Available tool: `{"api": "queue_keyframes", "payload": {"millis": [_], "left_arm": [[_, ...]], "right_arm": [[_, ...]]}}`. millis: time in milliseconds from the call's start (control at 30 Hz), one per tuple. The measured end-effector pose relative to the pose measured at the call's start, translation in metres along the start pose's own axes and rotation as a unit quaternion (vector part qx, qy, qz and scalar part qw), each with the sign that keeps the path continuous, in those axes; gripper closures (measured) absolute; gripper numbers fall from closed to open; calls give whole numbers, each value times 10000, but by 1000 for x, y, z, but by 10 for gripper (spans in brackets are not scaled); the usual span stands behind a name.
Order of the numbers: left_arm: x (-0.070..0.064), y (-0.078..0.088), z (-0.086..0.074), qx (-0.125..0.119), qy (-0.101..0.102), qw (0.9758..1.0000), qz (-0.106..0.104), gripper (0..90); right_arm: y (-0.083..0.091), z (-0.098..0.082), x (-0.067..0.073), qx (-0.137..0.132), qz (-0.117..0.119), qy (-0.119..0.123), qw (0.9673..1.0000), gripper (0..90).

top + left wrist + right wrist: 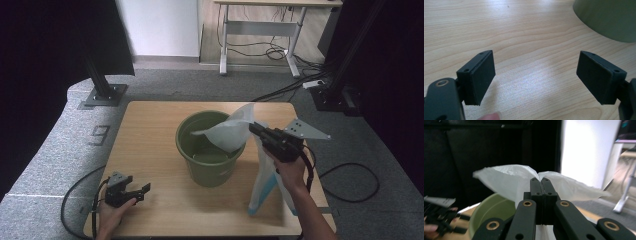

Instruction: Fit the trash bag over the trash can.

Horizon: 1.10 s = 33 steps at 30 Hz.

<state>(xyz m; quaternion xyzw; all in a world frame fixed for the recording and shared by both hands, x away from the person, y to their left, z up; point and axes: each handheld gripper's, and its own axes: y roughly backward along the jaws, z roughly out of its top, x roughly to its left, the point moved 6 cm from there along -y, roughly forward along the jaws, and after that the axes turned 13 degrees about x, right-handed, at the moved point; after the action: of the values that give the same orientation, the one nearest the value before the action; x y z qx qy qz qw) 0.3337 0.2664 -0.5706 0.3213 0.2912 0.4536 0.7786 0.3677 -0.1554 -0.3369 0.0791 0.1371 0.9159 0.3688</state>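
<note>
Thin white plastic bag (235, 129), right of centre in the high view, draped over the rim of the green bucket (210, 150): light, limp, slippery, best pinched at the mouth edge. Right gripper (256, 129) pressed together on that edge; left gripper (141, 189), lower left, spread and empty. Pale wooden table (150, 130); grey carpet (50, 150), desk (270, 15) at top.

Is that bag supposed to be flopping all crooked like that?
A bit odd, yes. The bag is pinched by the right gripper at its top edge. One end droops over the bucket rim and the rest hangs down to the table outside it. Nothing looks spilled or torn.
</note>
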Motion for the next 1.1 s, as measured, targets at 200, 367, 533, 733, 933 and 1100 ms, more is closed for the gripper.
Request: {"api": "queue_keyframes", "payload": {"millis": [200, 367, 533, 733, 933, 1100], "left_arm": [[0, 0, 0, 15, 0, 10000, -7, 150], [0, -1, 0, 29, -10, 10000, -4, 150], [-1, -2, -1, 65, -36, 10000, 5, 150], [-1, -3, -1, 68, -38, 10000, -12, 150], [-2, -3, -1, 79, -64, 9999, -20, 150], [-2, -2, 0, 42, -57, 10000, 7, 150]], "right_arm": [[-24, -25, 10, 446, 303, -79, 9985, 882], [-40, -43, 16, 749, 435, -105, 9962, 866], [-51, -54, 22, 965, 489, -16, 9941, 865], [-64, -68, 27, 1201, 637, -68, 9907, 864], [-63, -71, 29, 1170, 721, -93, 9905, 773], [-50, -64, 34, 875, 580, 92, 9944, 562]]}}
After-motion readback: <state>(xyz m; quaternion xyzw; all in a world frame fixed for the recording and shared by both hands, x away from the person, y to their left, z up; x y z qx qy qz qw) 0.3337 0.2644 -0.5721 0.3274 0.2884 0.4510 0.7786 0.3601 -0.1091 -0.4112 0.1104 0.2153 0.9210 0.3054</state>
